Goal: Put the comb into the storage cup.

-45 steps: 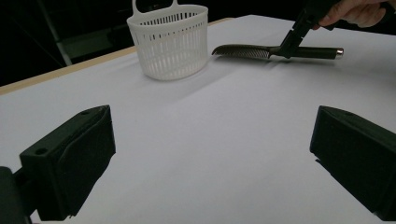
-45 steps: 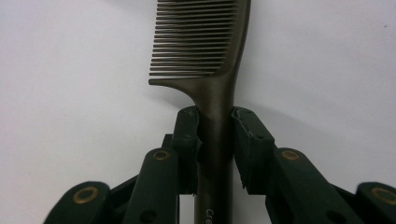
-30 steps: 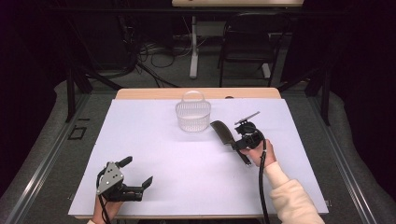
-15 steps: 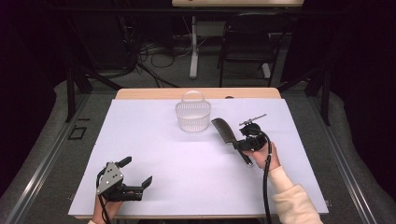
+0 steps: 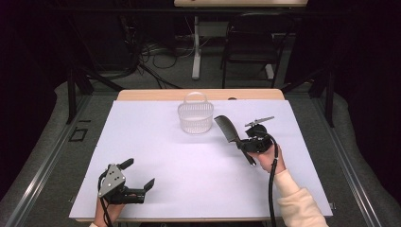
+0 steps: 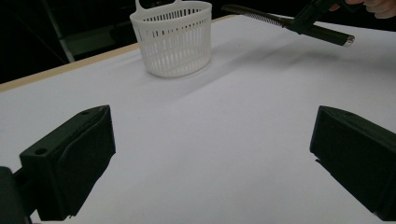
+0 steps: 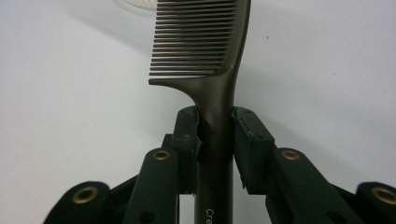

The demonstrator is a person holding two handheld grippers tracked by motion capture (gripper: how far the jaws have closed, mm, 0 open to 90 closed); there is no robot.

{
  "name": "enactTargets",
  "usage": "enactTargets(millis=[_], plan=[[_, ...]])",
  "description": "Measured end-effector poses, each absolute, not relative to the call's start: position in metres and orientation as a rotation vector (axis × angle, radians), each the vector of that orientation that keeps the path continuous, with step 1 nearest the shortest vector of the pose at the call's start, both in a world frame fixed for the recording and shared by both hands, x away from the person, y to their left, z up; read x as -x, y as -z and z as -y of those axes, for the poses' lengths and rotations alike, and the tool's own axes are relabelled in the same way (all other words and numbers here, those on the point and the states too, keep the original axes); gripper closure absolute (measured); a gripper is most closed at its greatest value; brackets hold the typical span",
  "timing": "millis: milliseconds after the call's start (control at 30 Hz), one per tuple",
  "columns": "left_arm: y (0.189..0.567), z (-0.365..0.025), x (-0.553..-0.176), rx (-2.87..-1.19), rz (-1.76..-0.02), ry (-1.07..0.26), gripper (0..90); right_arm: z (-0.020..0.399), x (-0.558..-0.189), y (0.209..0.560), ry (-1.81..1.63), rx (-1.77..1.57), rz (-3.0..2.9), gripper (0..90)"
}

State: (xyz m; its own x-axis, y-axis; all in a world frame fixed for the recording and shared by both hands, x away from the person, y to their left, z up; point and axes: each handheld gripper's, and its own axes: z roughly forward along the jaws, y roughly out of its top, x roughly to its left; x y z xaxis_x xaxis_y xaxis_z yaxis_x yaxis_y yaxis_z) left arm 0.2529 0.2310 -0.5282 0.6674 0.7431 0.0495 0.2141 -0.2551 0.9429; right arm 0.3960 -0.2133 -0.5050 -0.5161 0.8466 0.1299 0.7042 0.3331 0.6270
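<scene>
we hold one dark comb by its handle in the right gripper, fingers clenched on it, lifted above the desk just right of the white basket. the step, as we judge it, is dropping the comb into that basket, so we should carry it over the rim, tip the teeth down, and let go only once it hangs inside. the left gripper rests low near the front edge, fingers spread wide and grasping nothing. count: one comb, one basket, two grippers.
</scene>
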Motion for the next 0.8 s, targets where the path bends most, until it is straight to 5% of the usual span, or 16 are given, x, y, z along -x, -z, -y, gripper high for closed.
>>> enactTargets(millis=[800], plan=[[0.5278,-0.2303,-0.2536,-1.804,-0.76,-0.611,0.2,0.2112,-0.3923,0.4988,-1.023,-1.314,-2.337,71.9]])
